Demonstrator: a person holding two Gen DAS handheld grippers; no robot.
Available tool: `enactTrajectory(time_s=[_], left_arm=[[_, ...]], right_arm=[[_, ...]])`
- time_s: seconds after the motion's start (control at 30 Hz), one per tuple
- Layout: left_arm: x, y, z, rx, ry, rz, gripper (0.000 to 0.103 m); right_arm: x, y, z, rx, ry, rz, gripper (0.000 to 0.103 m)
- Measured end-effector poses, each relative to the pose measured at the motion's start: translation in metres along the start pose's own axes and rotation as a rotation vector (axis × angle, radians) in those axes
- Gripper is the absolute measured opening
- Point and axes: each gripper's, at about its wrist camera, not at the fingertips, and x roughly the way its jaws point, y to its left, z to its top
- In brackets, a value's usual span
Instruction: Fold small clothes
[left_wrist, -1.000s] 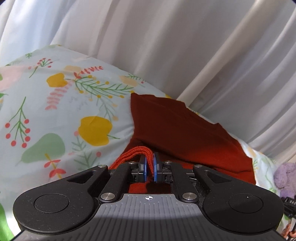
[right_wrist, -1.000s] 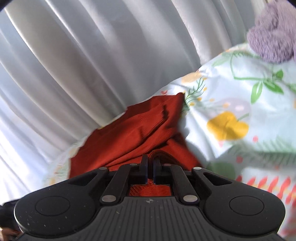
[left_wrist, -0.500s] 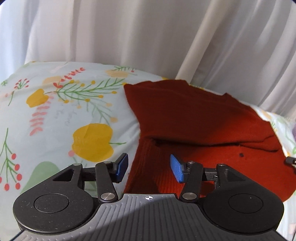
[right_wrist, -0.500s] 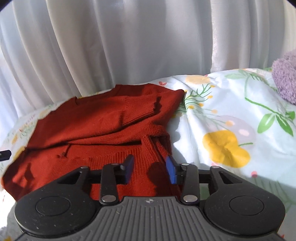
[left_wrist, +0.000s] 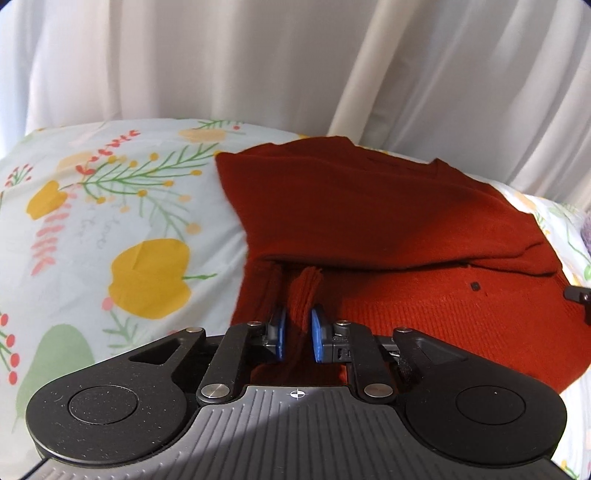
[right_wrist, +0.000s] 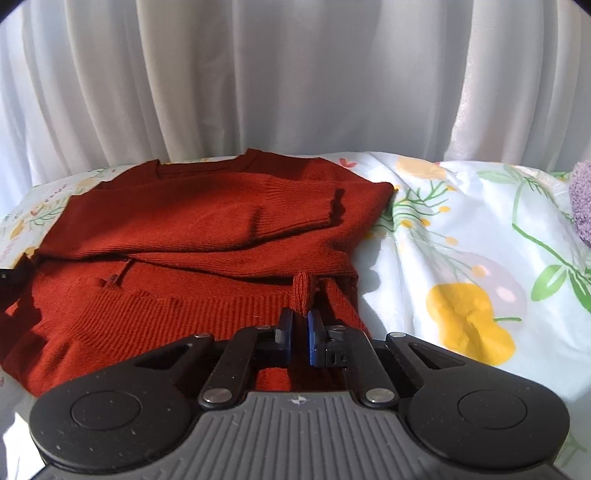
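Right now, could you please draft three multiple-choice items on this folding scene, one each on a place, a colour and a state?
1. Where does the sweater lie?
A. on the floral sheet
B. on a wooden chair
C. in a basket

2. What colour is the sweater?
A. navy blue
B. rust red
C. grey

3. What is between the jaws of the right gripper?
A. nothing
B. a purple towel
C. a pinch of the sweater's ribbed hem

Key:
1 A, the printed sheet shows around the sweater's edges.
2 B, both wrist views show rust-red knit.
3 C, a raised fold of ribbed knit stands between the closing jaws; the left gripper is closing on a similar fold.
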Motion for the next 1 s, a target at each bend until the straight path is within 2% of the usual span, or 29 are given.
enactTrajectory(time_s=[0.13, 0.17, 0.27, 0.33, 0.43, 0.5, 0.53, 0.63, 0.7, 0.77, 0.87, 1.0], left_arm=[[0.012, 0.003, 0.0, -0.013, 0.032, -0.01, 0.028], [0.014, 0.002, 0.0, -0.008, 0.031, -0.014, 0.028], [0.016, 0.003, 0.003, -0.008, 0.034, -0.016, 0.027], [0.016, 0.004, 0.004, -0.013, 0.036, -0.017, 0.013], [0.008, 0.008, 0.007, -0.057, 0.039, -0.041, 0.008], [-0.015, 0.009, 0.017, -0.089, -0.021, -0.097, 0.007], [-0.03, 0.01, 0.024, -0.093, -0.068, -0.128, 0.007], [-0.061, 0.016, 0.054, -0.12, -0.2, -0.179, 0.008], [-0.062, 0.025, 0.074, -0.16, -0.257, -0.169, 0.008], [-0.048, 0.032, 0.089, -0.189, -0.28, -0.13, 0.008], [-0.007, 0.039, 0.098, -0.206, -0.208, -0.109, 0.008], [0.042, 0.039, 0.078, -0.181, -0.058, -0.07, 0.012]], right_arm=[[0.006, -0.005, 0.001, -0.003, 0.019, -0.02, 0.01], [0.009, -0.008, 0.001, 0.01, 0.028, -0.025, 0.014], [0.014, -0.013, 0.001, 0.023, 0.035, -0.011, 0.014], [0.015, -0.011, 0.002, 0.012, 0.035, -0.011, 0.014], [0.015, -0.008, 0.003, 0.004, 0.036, -0.01, 0.006], [0.009, -0.006, 0.006, 0.02, 0.028, 0.005, 0.005], [0.001, -0.006, 0.01, 0.035, 0.009, 0.041, 0.005], [-0.028, -0.012, 0.032, 0.109, -0.099, 0.135, 0.005], [-0.037, -0.019, 0.052, 0.172, -0.166, 0.16, 0.005], [-0.034, -0.026, 0.071, 0.236, -0.213, 0.149, 0.005], [-0.009, -0.032, 0.09, 0.267, -0.22, 0.081, 0.006], [0.047, -0.035, 0.091, 0.231, -0.094, 0.033, 0.006]])
